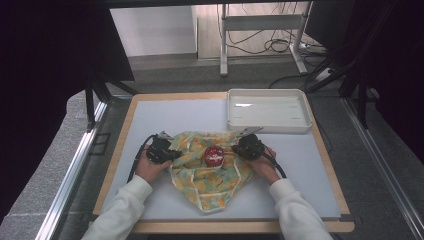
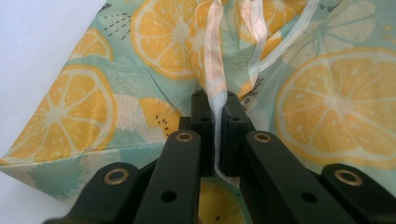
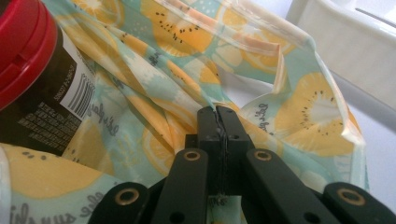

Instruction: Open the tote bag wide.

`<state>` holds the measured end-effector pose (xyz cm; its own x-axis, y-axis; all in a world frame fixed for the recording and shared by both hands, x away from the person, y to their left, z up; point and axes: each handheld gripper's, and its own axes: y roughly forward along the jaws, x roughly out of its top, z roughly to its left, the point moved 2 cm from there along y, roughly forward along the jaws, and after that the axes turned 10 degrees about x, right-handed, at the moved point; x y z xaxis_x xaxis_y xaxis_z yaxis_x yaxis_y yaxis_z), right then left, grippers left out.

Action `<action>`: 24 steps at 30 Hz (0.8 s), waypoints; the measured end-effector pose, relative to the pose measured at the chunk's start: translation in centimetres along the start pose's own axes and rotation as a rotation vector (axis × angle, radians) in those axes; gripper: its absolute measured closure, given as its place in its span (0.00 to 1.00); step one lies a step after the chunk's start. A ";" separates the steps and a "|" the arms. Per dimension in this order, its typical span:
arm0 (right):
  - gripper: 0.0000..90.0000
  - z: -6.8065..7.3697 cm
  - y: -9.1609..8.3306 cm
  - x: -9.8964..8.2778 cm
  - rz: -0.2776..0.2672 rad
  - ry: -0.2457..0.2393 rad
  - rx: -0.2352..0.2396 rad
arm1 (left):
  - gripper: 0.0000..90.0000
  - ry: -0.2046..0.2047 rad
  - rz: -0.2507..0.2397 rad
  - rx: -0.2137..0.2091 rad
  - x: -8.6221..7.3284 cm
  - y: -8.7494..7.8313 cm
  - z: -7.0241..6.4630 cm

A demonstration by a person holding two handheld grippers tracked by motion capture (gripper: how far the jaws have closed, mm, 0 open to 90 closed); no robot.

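Here, lemon-print bag (image 1: 210, 172) flat on worktop (image 1: 300, 165) between left tongs (image 2: 217, 109) and right tongs (image 3: 217, 116), each pinching its edge; red-lidded jar (image 1: 214, 156) midway.

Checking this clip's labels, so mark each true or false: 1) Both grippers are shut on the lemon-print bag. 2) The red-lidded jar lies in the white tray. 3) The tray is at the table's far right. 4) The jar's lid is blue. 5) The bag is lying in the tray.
1) True: the left gripper and right gripper each pinch the bag.
2) False: the jar sits on the bag between the grippers.
3) True: the tray is there.
4) False: it is red.
5) False: it lies on the table, nearer the person than the tray.
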<state>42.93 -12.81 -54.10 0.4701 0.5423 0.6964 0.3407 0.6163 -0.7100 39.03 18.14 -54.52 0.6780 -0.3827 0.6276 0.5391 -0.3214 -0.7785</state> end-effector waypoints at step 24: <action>0.62 2.7 -7.2 2.6 -0.251 0.034 0.066 | 0.85 0.066 -0.205 -0.171 2.1 -7.9 -2.0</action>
<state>39.44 -14.29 -46.88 0.4052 0.3484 0.8452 0.3973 0.7656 -0.5060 35.20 18.10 -47.03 0.5268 -0.3483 0.7753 0.5653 -0.5376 -0.6256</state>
